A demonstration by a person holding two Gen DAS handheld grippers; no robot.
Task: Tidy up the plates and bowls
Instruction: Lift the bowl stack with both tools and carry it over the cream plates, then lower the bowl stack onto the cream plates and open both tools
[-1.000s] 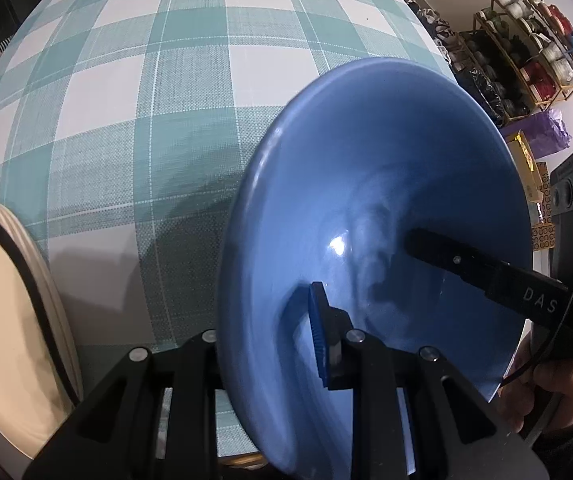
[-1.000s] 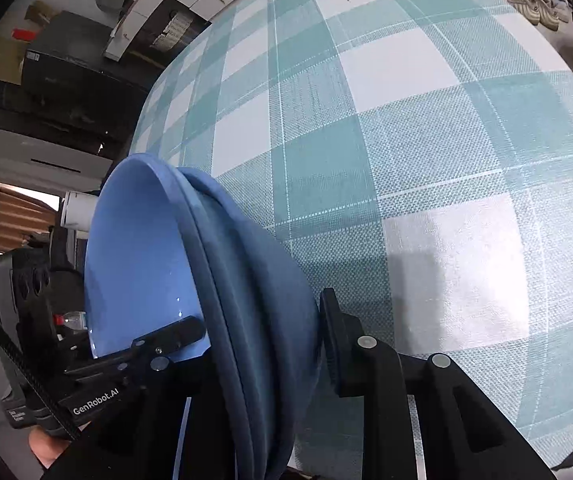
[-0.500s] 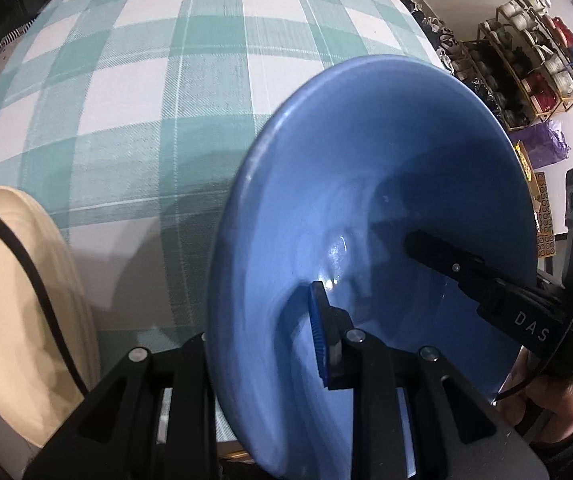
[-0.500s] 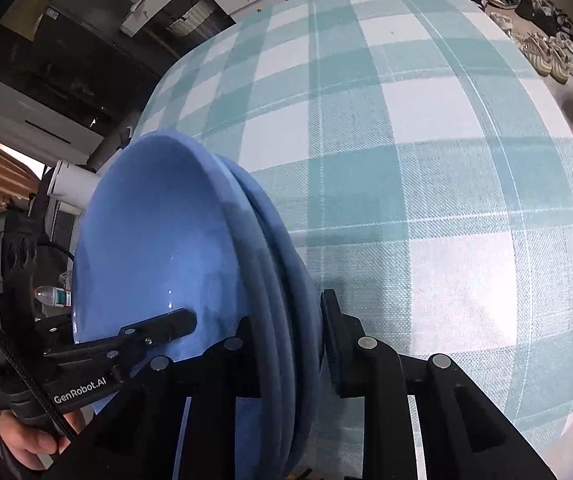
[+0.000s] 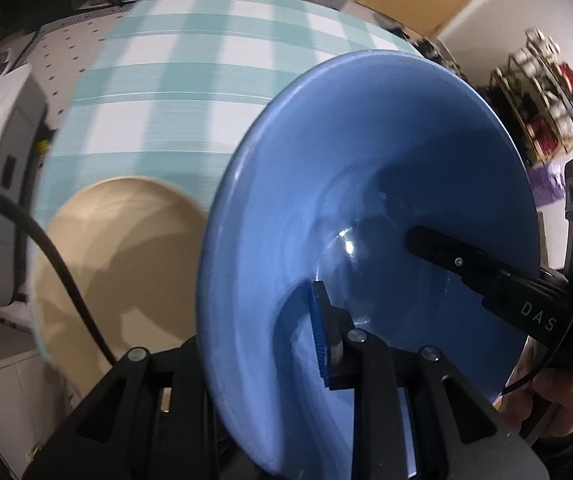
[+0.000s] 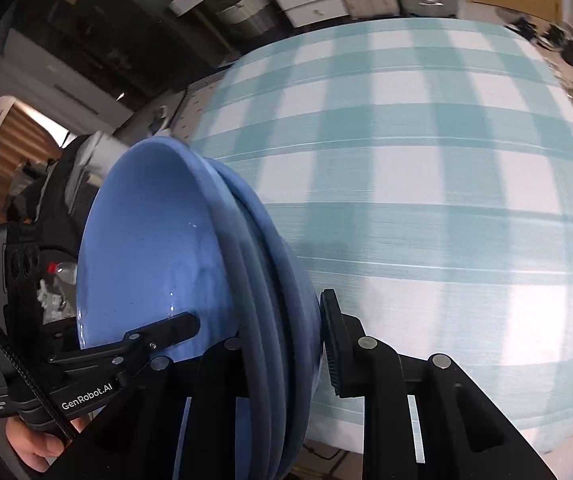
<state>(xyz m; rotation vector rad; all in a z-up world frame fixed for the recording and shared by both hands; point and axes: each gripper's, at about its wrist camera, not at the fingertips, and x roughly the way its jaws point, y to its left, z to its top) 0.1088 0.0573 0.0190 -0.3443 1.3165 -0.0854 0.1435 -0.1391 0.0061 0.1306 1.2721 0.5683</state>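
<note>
- Bowls (image 6: 190,264): a nested stack of blue bowls, three rims countable in the right wrist view, held tilted on edge above the table (image 6: 426,184). No part of the stack touches the cloth.
- Left wrist view: the open face of the top bowl (image 5: 366,208) fills the frame, glossy, nothing inside it.
- Left gripper (image 5: 262,352): jaws closed on the stack's near rim. One finger with a blue ribbed pad (image 5: 320,344) lies against the inner wall of the top bowl; the other finger is behind the stack, and its contact cannot be seen.
- Right gripper (image 6: 282,352): jaws clamped across the rims on the opposite side. Its outer pad (image 6: 332,348) bears against the underside of the lowest bowl; the inner finger is largely hidden by the stack.
- Each gripper shows in the other's camera: the right gripper's finger reaches into the bowl in the left view, and the left one does the same in the right view.
- Plate (image 5: 126,264): beige, flat on the table at its near left edge, left of the bowls and apart from them. A black cable (image 5: 46,248) crosses in front of it.
- Table: covered with a teal and white check cloth, blurred in both views.
- Rack (image 5: 546,96): against the far wall at the right, contents too blurred to tell.
- Hand (image 5: 558,396): part of it grips the right handle.
</note>
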